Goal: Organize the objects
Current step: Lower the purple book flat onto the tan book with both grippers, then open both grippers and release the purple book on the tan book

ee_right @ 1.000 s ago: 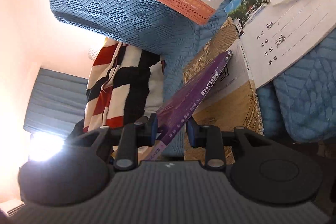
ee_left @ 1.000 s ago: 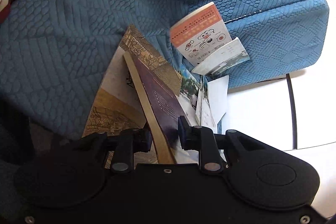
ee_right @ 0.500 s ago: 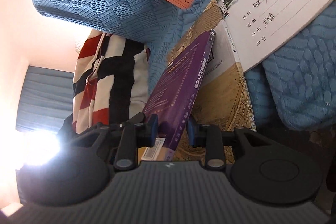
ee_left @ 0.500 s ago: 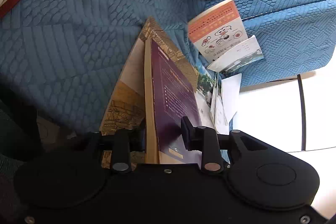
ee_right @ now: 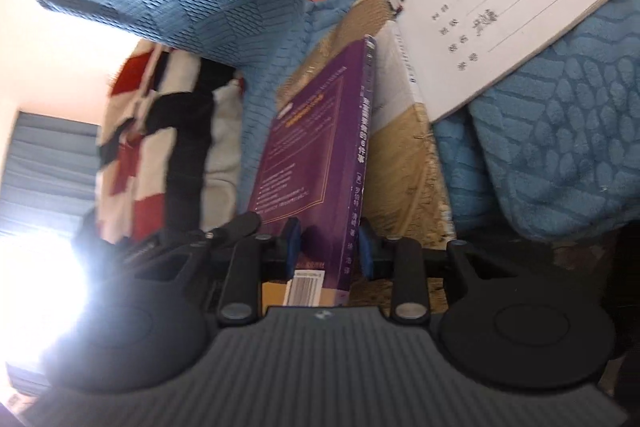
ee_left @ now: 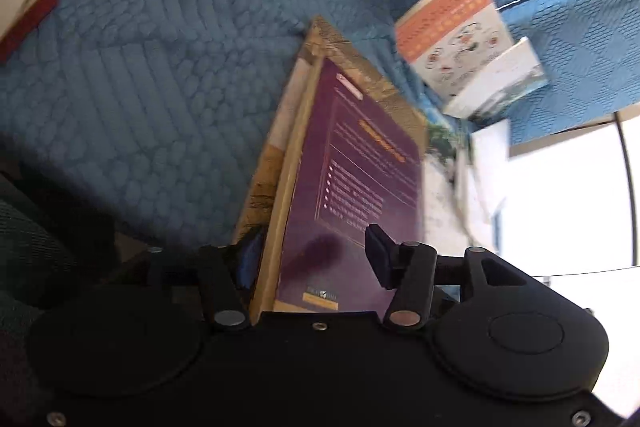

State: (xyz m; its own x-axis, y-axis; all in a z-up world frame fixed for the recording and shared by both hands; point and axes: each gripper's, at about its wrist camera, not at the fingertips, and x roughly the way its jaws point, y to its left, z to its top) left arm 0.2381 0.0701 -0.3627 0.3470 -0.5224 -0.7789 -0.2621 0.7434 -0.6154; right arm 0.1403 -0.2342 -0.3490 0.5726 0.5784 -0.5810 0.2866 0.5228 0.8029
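Note:
A purple paperback [ee_left: 360, 167] leans on a larger tan book [ee_left: 380, 83] on the blue quilted sofa cover [ee_left: 160, 67]. My left gripper [ee_left: 313, 257] straddles its near end. Its jaws are opening: the right pad stands clear above the cover and the left pad sits beside the page edge. From the other side, my right gripper [ee_right: 330, 250] has the purple paperback's [ee_right: 312, 147] spine end between its pads. Those jaws are opening too, with barely any gap. The tan book [ee_right: 404, 167] lies under and beside it.
An orange-and-white booklet [ee_left: 452, 31] and a photo-covered booklet [ee_left: 496, 87] lean against the sofa back. A white notebook [ee_right: 500, 27] with handwritten fields overlaps the tan book. A red, white and black striped blanket [ee_right: 160, 127] lies further along. White floor [ee_left: 560, 195] borders the sofa.
The purple paperback has tipped from standing on its edge to lying nearly flat on the tan book. The left jaws have spread wide and the right jaws have eased off slightly.

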